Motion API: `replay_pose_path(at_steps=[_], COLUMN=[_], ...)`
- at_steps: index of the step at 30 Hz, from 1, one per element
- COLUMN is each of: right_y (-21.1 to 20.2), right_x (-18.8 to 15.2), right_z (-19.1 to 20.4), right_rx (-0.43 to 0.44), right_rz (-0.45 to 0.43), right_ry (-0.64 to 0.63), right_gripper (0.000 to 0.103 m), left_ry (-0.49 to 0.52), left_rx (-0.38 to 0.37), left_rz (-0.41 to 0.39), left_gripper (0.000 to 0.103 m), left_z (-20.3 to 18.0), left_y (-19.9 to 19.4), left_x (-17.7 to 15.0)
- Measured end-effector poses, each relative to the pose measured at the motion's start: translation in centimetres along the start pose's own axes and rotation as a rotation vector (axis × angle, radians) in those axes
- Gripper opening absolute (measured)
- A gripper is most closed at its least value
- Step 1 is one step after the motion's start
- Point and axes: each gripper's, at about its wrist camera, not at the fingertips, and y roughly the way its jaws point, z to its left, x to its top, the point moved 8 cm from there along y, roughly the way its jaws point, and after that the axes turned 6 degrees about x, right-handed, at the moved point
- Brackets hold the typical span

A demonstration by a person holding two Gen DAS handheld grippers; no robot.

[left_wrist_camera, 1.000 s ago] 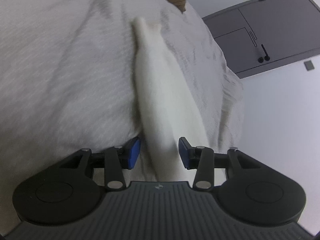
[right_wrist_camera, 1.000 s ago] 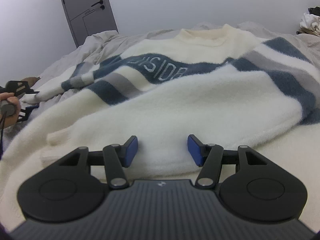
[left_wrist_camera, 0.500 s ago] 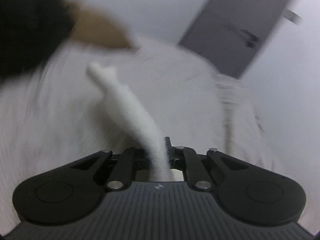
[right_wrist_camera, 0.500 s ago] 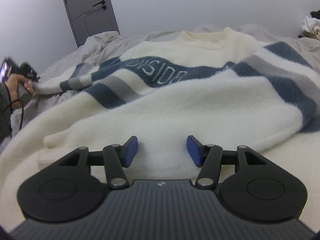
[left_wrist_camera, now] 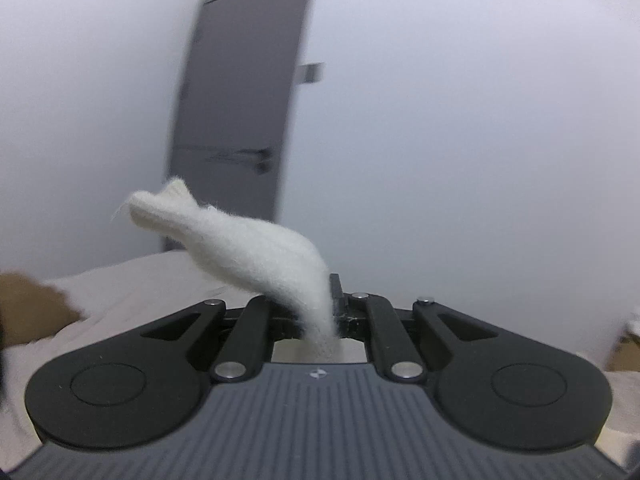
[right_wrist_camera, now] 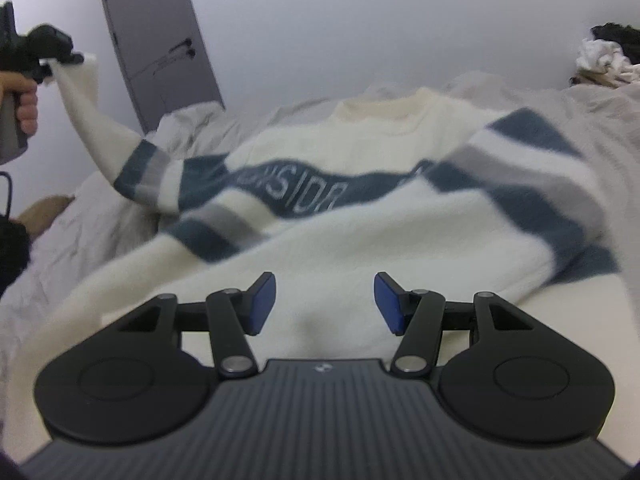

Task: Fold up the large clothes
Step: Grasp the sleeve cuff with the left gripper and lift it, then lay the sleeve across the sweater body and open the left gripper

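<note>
A large cream sweater [right_wrist_camera: 360, 216] with navy and grey stripes and white lettering lies spread on a bed. My left gripper [left_wrist_camera: 320, 312] is shut on the sweater's cream sleeve cuff [left_wrist_camera: 240, 248], which sticks up and to the left past the jaws. In the right wrist view the left gripper [right_wrist_camera: 60, 60] holds that sleeve [right_wrist_camera: 100, 128] raised high at the far left. My right gripper [right_wrist_camera: 324, 304] is open and empty, low over the sweater's lower front.
The bed has a rumpled pale grey sheet [right_wrist_camera: 100, 248]. A grey door [right_wrist_camera: 160, 48] stands behind the bed; it also shows in the left wrist view [left_wrist_camera: 244, 112]. A heap of clothes [right_wrist_camera: 604, 56] lies at the far right. A brown object [right_wrist_camera: 44, 212] sits at the left edge.
My left gripper shut on the sleeve cuff and lifted it high off the bed. The sleeve now hangs stretched from the sweater. My right gripper stayed open, moving only slightly.
</note>
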Motion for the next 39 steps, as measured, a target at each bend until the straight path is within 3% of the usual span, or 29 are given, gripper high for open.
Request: replay_pose_path(at_steps=[4, 9, 14, 19, 23, 27, 32, 34, 36, 39], right_y=[-2.4, -5.6, -8.7, -10.8, -11.9, -11.6, -11.2, -10.9, -10.7, -10.1], right_x=[1.2, 2.8, 4.1, 4.4, 4.1, 3.9, 3.6, 3.6, 3.5, 3.4], right_z=[-1.1, -3.7, -6.0, -8.5, -10.1, -11.2, -11.1, -11.1, -10.9, -10.5], right_rx=[-0.022, -0.033, -0.046, -0.066, -0.078, -0.080, -0.077, -0.080, -0.081, -0.073], right_rz=[-0.056, -0.125, -0.205, -0.262, -0.281, -0.279, -0.269, -0.266, -0.261, -0.245], right_ry=[0.030, 0.127, 0.189, 0.245, 0.272, 0.311, 0.306, 0.301, 0.291, 0.273], right_gripper=[0.057, 0.057, 0.058, 0.060, 0.060, 0.059, 0.060, 0.060, 0.060, 0.060], left_ry=[0.078, 0.227, 0.335, 0.382, 0.421, 0.435, 0.392, 0.382, 0.357, 0.325], left_rx=[-0.136, -0.289, -0.415, -0.500, -0.538, -0.536, -0.563, -0.580, -0.604, -0.614], left_rz=[-0.012, -0.002, 0.059, 0.175, 0.284, 0.361, 0.422, 0.451, 0.484, 0.506], left_gripper=[0.009, 0.009, 0.009, 0.009, 0.009, 0.010, 0.013, 0.034, 0.046, 0.051], left_z=[-6.4, -15.1, -22.0, -26.7, -28.4, -27.4, -26.4, -25.7, -25.0, -23.1], left_y=[-4.6, -10.0, -13.9, -17.5, -20.2, -20.5, -19.7, -20.2, -20.3, -21.0], left_x=[0.1, -2.7, -8.9, -17.5, -25.2, -29.7, -29.5, -29.3, -28.5, -27.2])
